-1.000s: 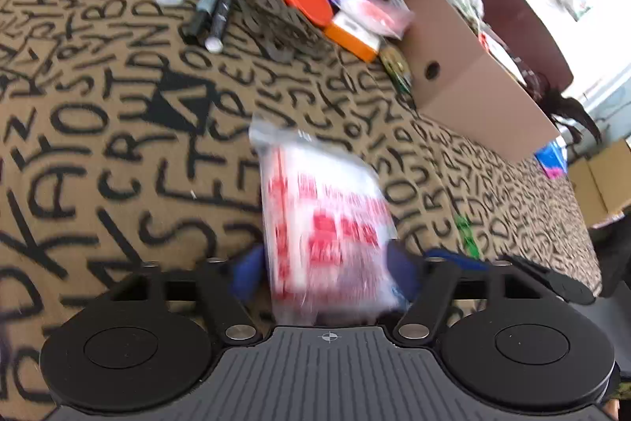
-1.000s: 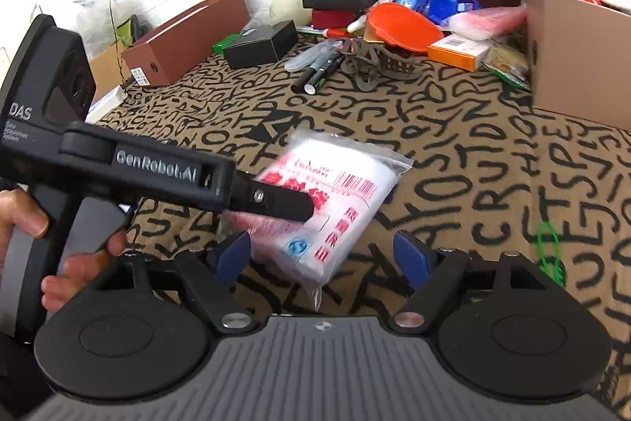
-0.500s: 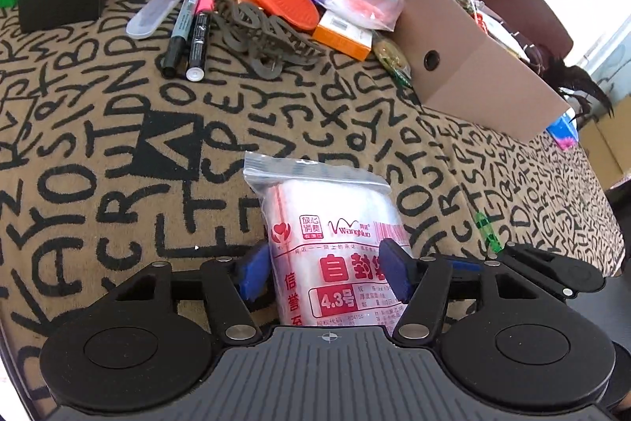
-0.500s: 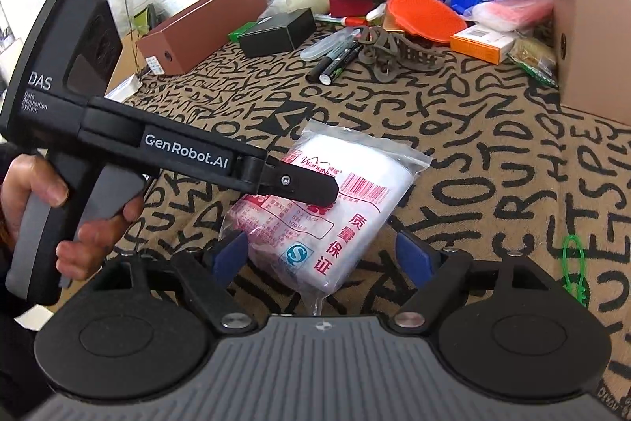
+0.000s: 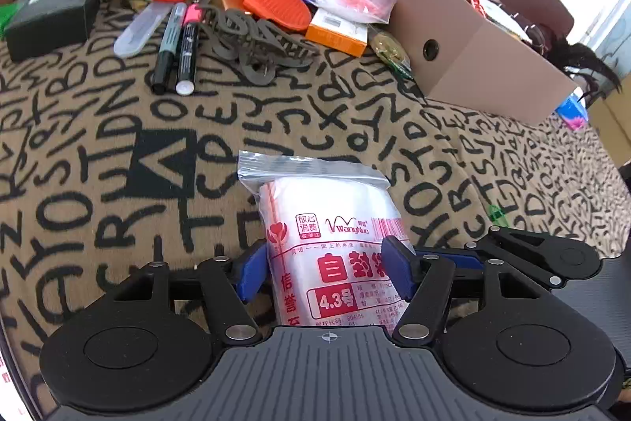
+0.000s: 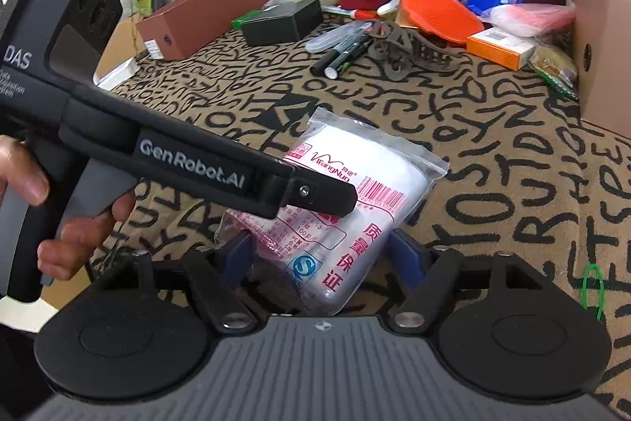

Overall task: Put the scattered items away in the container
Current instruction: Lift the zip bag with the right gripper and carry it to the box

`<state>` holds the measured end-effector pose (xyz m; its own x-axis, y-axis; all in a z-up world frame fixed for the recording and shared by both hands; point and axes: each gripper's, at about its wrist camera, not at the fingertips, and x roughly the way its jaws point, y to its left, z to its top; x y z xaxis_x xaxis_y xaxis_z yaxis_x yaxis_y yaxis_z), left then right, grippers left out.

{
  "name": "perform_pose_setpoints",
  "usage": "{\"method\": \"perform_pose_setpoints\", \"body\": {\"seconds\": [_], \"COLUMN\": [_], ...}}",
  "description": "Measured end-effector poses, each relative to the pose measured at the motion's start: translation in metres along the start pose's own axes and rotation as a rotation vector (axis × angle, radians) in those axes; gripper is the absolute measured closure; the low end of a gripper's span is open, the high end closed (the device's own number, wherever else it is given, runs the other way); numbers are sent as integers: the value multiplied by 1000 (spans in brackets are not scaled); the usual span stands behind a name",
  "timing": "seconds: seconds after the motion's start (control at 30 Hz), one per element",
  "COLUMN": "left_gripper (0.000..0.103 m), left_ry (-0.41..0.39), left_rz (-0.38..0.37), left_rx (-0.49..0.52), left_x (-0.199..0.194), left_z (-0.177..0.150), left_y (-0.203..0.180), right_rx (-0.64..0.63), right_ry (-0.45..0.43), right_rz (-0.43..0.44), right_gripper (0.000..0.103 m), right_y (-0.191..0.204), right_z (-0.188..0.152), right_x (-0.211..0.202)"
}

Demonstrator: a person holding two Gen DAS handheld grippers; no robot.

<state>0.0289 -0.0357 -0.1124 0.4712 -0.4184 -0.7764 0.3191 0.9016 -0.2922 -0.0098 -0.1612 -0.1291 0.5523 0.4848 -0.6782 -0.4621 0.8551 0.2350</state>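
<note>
Both claws at bag (image 5: 331,243): left claw (image 5: 327,269) pinches it, right claw (image 6: 319,255) wide. Slippery plastic may slide free before far-right box (image 5: 465,38).

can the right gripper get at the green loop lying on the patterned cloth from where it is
Probably yes: the green loop lies alone on the patterned cloth, just right of the right gripper, which looks open with the clear zip bag pack between its fingers.

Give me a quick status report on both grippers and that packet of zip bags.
Left gripper shut on zip-bag packet. Right gripper open, straddling the packet's other end. Cardboard box ahead right; cloth between shows nothing in the way.
</note>
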Motion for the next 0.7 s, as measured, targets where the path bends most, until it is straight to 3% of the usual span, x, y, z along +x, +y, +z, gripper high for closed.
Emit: {"method": "perform_pose_setpoints", "body": {"seconds": [0.17, 0.37, 0.7], "left_gripper": [47, 51, 52], "left_ry": [-10, -39, -187], "left_rz": [34, -8, -120], "left_rx": [20, 15, 140], "left_x": [-8, -17, -34], "left_z": [0, 9, 81], "left_y": [-14, -35, -112], "right_rx": [38, 68, 39], "right_ry": [-24, -86, -289], "right_rz": [11, -15, -163], "right_gripper": [35, 37, 38], "right_y": [0, -5, -40], "right_z": [2, 5, 41], "right_x": [-14, -43, -121]}}
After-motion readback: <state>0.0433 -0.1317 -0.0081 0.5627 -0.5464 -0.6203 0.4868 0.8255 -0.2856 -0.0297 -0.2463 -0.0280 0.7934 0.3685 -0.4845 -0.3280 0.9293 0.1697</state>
